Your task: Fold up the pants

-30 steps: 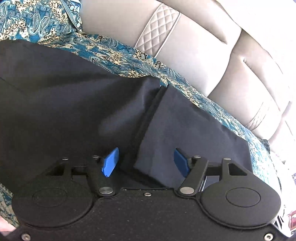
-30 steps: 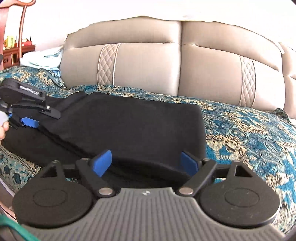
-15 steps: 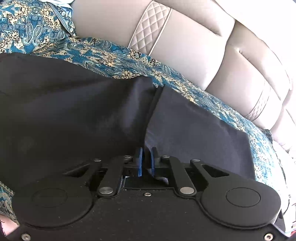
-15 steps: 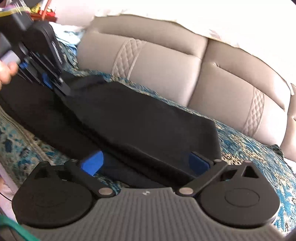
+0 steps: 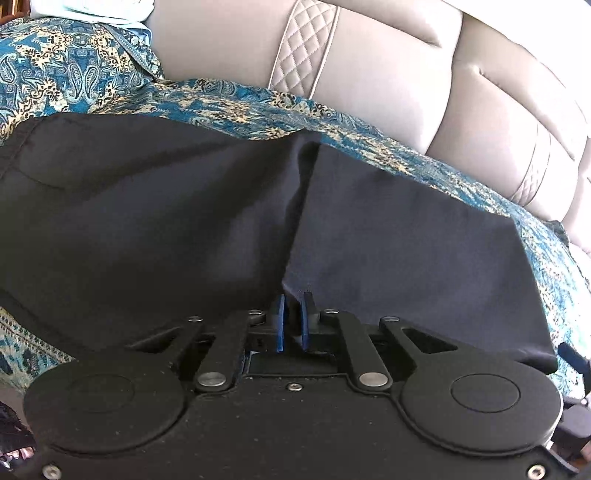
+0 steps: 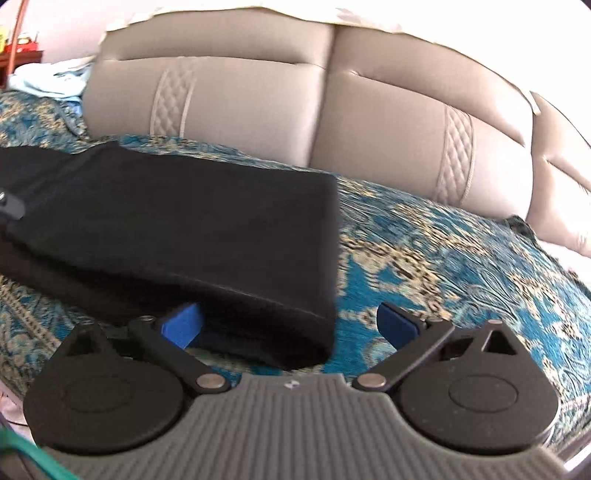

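Dark navy pants lie on a blue paisley cover, with one part folded over the other along a crease. My left gripper is shut on the pants' near edge at that crease. In the right wrist view the pants form a folded stack, its right end squared off. My right gripper is open, with the stack's near right corner between its blue pads. The left gripper's black body shows at that view's left edge.
A beige padded sofa back runs behind the cover. Light blue cloth lies at the far left, and also shows in the left wrist view. A green cord crosses the lower left corner.
My left gripper closed from open onto the pants' edge at the crease. My right gripper stayed open and shifted right along the stack to its right corner.
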Demonstrator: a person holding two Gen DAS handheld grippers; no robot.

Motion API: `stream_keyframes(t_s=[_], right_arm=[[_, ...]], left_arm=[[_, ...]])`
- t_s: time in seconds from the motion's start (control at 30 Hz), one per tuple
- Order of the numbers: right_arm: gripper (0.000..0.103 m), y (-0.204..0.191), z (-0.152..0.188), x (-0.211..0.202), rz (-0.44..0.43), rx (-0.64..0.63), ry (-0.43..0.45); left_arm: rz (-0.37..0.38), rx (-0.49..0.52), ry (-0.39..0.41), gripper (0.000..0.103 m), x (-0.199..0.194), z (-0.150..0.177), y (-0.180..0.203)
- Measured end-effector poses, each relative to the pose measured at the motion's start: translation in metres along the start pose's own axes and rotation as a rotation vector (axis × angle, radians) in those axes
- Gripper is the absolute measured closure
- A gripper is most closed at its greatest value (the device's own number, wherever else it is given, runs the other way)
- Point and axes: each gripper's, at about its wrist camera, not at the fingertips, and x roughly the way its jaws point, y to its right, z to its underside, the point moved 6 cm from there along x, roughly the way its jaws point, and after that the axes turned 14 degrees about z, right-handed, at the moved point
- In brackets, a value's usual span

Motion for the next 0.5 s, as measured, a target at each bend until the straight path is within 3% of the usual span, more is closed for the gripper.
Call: stream_keyframes(t_s=[0.3, 0.4, 0.5], right_arm=[[0.0, 0.035, -0.002, 0.012, 0.108, 0.003, -0.039], [0.0, 0.042, -0.002, 0.013, 0.076, 0.044, -0.066], [0.0, 0.033, -0.005, 0.004, -0.009, 0.079, -0.02]], left_arm=[[-0.019, 0.046, 0.0, 0.094, 0.0, 0.004, 0.006], [-0.02, 0.038, -0.001, 0.094, 0.001, 0.005, 0.006], [-0.01, 0.004, -0.016, 0.094, 0.002, 0.002, 0.005]])
